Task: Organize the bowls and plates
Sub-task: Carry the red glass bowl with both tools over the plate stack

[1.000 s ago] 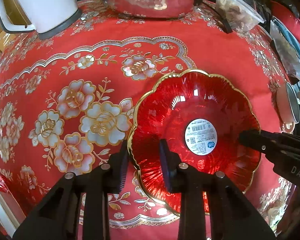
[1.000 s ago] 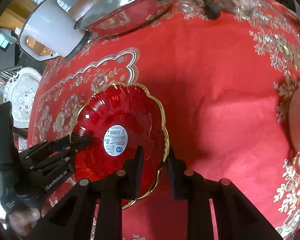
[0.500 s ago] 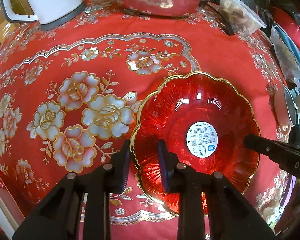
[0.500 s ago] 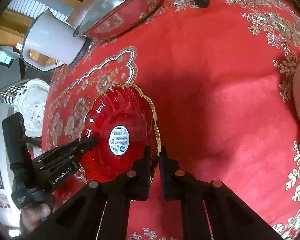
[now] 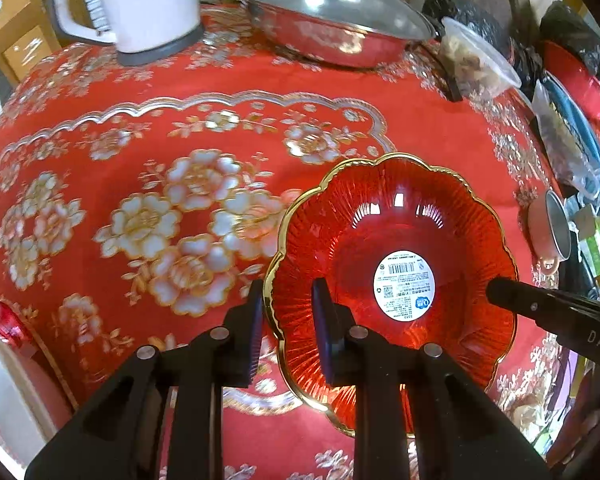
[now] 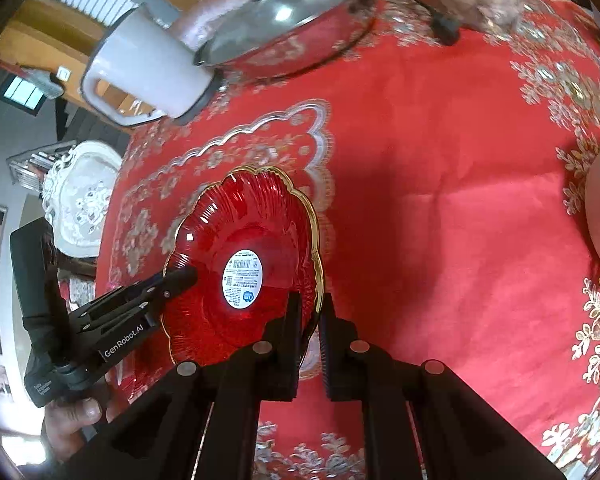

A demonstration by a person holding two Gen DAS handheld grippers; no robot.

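While both tools work the same red scalloped glass plate [image 5: 392, 292], it sits lifted and tilted above the red floral counter [image 5: 148, 208], its barcode sticker [image 5: 405, 286] facing up. Straddling the plate's gold rim with a visible gap, the left hand-held gripper [image 5: 288, 328] looks not yet clamped. Across the plate, the right hand-held gripper [image 6: 310, 332] is clenched on the opposite rim, probably bearing the weight. Two opposite grips likely steady the slick, fragile glass. An electric kettle [image 5: 140, 4] and lidded steel pan [image 5: 332, 28] stand well apart at the back.
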